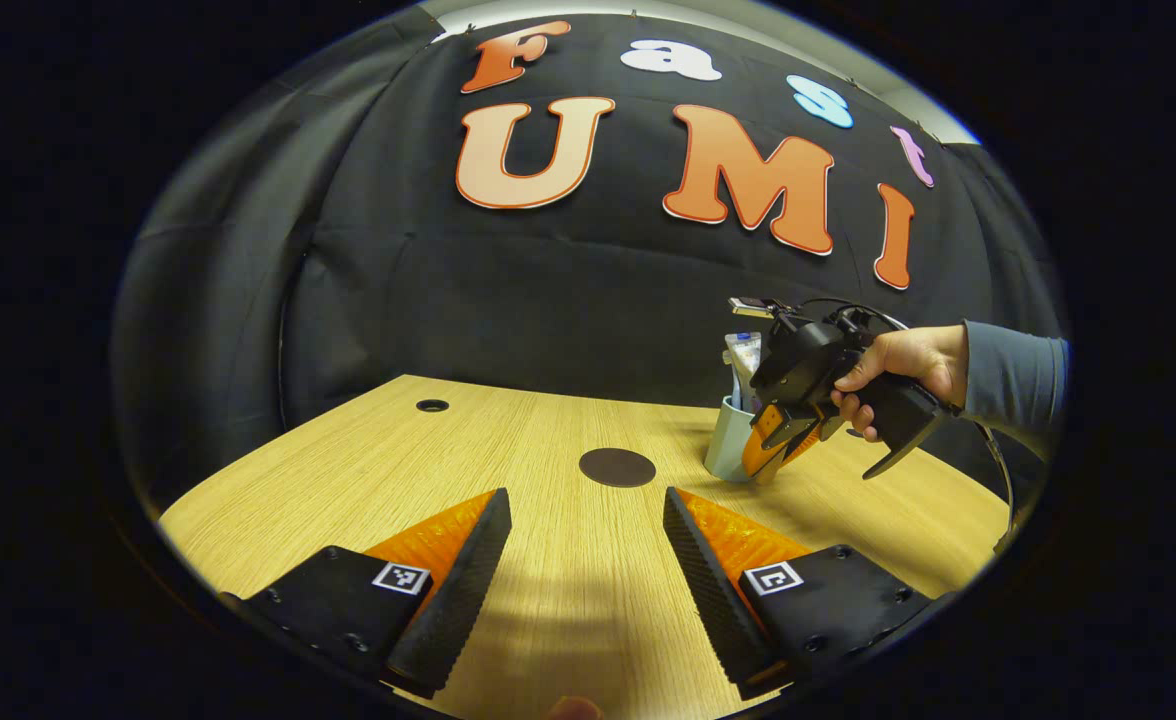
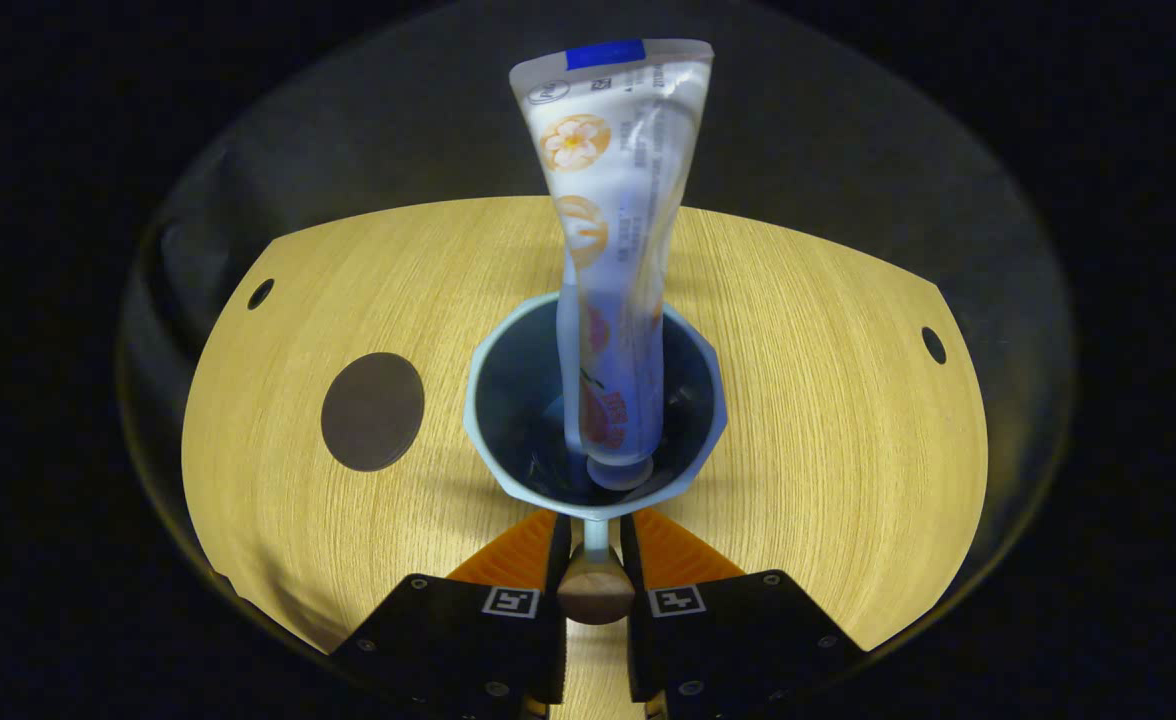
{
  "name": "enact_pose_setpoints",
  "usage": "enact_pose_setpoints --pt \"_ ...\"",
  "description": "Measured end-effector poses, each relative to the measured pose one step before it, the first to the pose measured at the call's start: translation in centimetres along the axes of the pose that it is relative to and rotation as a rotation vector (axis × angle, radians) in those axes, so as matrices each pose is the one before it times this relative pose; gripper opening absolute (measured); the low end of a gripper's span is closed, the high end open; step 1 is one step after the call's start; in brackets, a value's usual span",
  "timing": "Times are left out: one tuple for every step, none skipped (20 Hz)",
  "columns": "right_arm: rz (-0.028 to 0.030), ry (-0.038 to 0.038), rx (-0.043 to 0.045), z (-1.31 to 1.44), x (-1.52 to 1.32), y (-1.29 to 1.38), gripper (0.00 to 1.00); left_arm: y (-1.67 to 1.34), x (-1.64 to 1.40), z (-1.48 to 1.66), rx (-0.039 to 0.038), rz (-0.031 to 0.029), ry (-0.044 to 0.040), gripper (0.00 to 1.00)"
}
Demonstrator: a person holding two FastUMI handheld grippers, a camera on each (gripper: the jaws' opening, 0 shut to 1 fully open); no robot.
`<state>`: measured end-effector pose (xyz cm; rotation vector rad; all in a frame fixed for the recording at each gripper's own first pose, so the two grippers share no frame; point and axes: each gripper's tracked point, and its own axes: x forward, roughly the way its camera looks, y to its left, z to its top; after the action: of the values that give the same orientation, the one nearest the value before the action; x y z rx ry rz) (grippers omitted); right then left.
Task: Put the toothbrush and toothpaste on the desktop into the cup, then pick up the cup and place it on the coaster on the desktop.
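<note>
A pale blue cup (image 2: 508, 330) stands on the wooden desktop (image 2: 798, 400) with the toothpaste tube (image 2: 613, 200) upright in it, cap down. A thin pale strip beside the tube may be the toothbrush; I cannot tell. My right gripper (image 2: 596, 525) is shut on a narrow handle-like piece that juts from the cup's near rim and ends in a round brown knob. The left gripper view has that gripper (image 1: 773, 455) against the cup (image 1: 728, 445), held by a hand (image 1: 898, 365). The round dark coaster (image 1: 617, 467) lies left of the cup, apart from it. My left gripper (image 1: 585, 500) hangs open just short of the coaster.
Small cable holes (image 2: 260, 293) (image 2: 934, 345) sit near the desktop's far corners. The black cloth wall (image 1: 548, 300) closes off the back. A grey sleeve (image 1: 1013, 380) reaches in from the right.
</note>
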<state>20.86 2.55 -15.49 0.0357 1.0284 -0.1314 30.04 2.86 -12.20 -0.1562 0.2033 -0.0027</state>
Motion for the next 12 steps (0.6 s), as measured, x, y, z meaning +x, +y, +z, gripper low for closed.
enact_pose_setpoints --pt "0.01082 -0.01121 0.00044 0.09 -0.81 -0.347 0.25 0.017 -0.103 -0.121 0.00453 0.00506 0.00032 0.98" --pt "0.00953 -0.01284 -0.00038 0.407 -0.22 -0.363 0.24 0.046 -0.193 -0.051 0.00974 0.00761 0.0007 0.99" --pt "0.00649 -0.01179 0.0006 0.119 -0.283 -0.16 0.28 -0.044 -0.222 0.043 0.00829 0.00746 0.00085 0.98" --pt "0.00712 -0.01685 -0.0025 0.347 -0.284 -0.019 0.24 0.255 -0.124 0.024 0.00206 0.00439 -0.00038 0.99" --pt "0.00931 -0.01328 -0.00718 0.129 -0.384 0.01 0.28 0.197 -0.162 -0.042 -0.00407 0.00418 0.00008 0.99" --pt "0.00877 -0.00657 -0.00761 0.206 -0.365 0.115 0.23 0.083 -0.079 -0.047 -0.0073 0.00149 0.00178 0.98" --pt "0.00893 -0.00609 -0.01316 0.207 -0.385 0.291 0.23 0.152 -0.008 -0.109 -0.00525 0.00185 0.00381 0.98" --pt "0.00892 -0.01147 -0.0108 0.576 -0.114 0.337 0.23 0.069 -0.065 -0.226 -0.00184 0.00129 0.00569 0.98" --pt "0.00888 -0.00509 -0.00991 0.108 -0.483 0.483 0.23 -0.092 -0.067 -0.143 0.00132 0.00301 0.00232 0.98" --pt "-0.00209 -0.00193 -0.01524 0.079 0.45 -0.044 0.23 -0.028 0.035 0.006 -0.00126 0.00235 0.00102 0.98" --pt "-0.00485 -0.00713 -0.01265 0.058 -0.429 0.181 0.23 0.047 -0.152 -0.165 -0.00196 0.00263 0.00937 0.98" --pt "-0.00183 -0.01408 -0.01154 0.141 0.013 0.127 0.29 0.0 -0.267 -0.112 0.00158 0.00262 0.00145 0.98"
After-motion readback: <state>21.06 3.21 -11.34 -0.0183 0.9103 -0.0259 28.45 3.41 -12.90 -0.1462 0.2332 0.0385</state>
